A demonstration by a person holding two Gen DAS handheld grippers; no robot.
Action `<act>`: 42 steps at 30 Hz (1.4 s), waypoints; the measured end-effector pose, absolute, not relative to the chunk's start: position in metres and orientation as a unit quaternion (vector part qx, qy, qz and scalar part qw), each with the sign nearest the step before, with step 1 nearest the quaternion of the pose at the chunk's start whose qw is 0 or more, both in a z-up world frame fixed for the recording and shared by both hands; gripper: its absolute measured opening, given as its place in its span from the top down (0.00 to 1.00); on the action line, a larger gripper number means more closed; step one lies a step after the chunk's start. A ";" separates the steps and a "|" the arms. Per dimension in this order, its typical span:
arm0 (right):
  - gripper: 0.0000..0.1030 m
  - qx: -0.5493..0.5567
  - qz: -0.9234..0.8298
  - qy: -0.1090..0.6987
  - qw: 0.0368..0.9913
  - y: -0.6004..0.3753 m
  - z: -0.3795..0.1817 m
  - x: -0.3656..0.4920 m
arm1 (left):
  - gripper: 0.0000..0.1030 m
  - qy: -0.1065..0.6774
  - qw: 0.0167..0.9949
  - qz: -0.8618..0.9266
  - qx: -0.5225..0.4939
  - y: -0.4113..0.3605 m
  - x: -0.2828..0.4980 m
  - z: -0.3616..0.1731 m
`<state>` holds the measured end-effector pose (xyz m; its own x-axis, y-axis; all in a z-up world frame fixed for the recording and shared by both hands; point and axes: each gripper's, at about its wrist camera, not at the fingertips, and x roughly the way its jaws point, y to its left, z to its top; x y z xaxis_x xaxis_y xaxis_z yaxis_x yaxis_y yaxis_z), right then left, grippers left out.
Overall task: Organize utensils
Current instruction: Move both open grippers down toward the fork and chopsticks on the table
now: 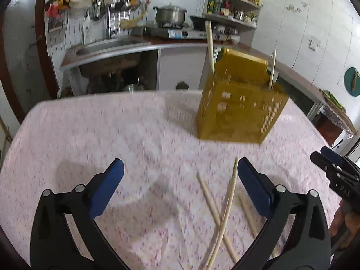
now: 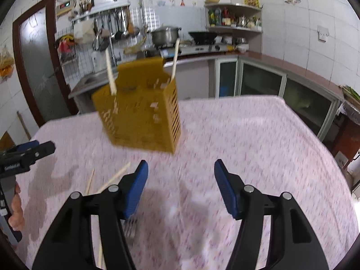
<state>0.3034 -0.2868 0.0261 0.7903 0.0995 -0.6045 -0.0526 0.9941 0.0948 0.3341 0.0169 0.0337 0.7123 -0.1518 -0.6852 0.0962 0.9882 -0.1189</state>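
Observation:
A yellow slotted utensil holder (image 1: 240, 108) stands on the table with two chopsticks (image 1: 210, 45) sticking up out of it; it also shows in the right wrist view (image 2: 139, 114). Several loose wooden chopsticks (image 1: 222, 211) lie crossed on the cloth near my left gripper's right finger. My left gripper (image 1: 180, 186) is open and empty above the table. My right gripper (image 2: 181, 189) is open and empty in front of the holder. Chopstick ends (image 2: 117, 175) and fork tines (image 2: 130, 229) show beside and under its left finger.
The table is covered by a pink patterned cloth (image 1: 112, 135). Behind it stand a sink counter (image 1: 105, 47), a stove with a pot (image 1: 171, 14) and a shelf of bottles (image 1: 231, 9). The other gripper shows at the right edge (image 1: 333, 171) and at the left edge (image 2: 24, 155).

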 end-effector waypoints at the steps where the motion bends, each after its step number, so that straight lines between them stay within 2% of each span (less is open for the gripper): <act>1: 0.41 0.034 0.043 0.327 0.944 -0.284 0.022 0.301 | 0.05 0.383 0.920 -0.068 -0.040 0.017 0.332 0.027; 11: 0.41 0.018 0.059 0.390 0.919 -0.261 -0.025 0.283 | 0.05 0.452 0.889 -0.064 -0.038 0.004 0.332 -0.022; 21: 0.41 0.012 0.072 0.406 0.911 -0.246 -0.037 0.275 | 0.08 0.484 0.873 -0.050 -0.031 -0.003 0.342 -0.050; 24: 0.42 0.011 0.081 0.417 0.905 -0.241 -0.039 0.276 | 0.20 0.486 0.872 -0.054 -0.024 -0.009 0.349 -0.049; 26: 0.42 0.011 0.084 0.422 0.903 -0.239 -0.040 0.274 | 0.33 0.486 0.872 -0.055 -0.016 -0.012 0.354 -0.047; 30: 0.44 0.009 0.094 0.442 0.892 -0.233 -0.046 0.277 | 0.47 0.490 0.870 -0.061 -0.005 -0.021 0.361 -0.046; 32: 0.53 -0.002 0.088 0.441 0.893 -0.231 -0.048 0.278 | 0.55 0.491 0.869 -0.061 0.003 -0.029 0.365 -0.043; 34: 0.57 -0.003 0.088 0.438 0.895 -0.232 -0.048 0.278 | 0.59 0.491 0.869 -0.063 0.012 -0.035 0.366 -0.044; 38: 0.71 0.005 0.090 0.445 0.891 -0.237 -0.043 0.289 | 0.66 0.490 0.869 -0.065 0.029 -0.042 0.364 -0.043; 39: 0.73 0.009 0.091 0.449 0.889 -0.238 -0.041 0.294 | 0.67 0.491 0.868 -0.065 0.032 -0.042 0.366 -0.044; 42: 0.78 0.011 0.093 0.465 0.881 -0.239 -0.040 0.306 | 0.79 0.497 0.864 -0.077 0.030 -0.047 0.366 -0.041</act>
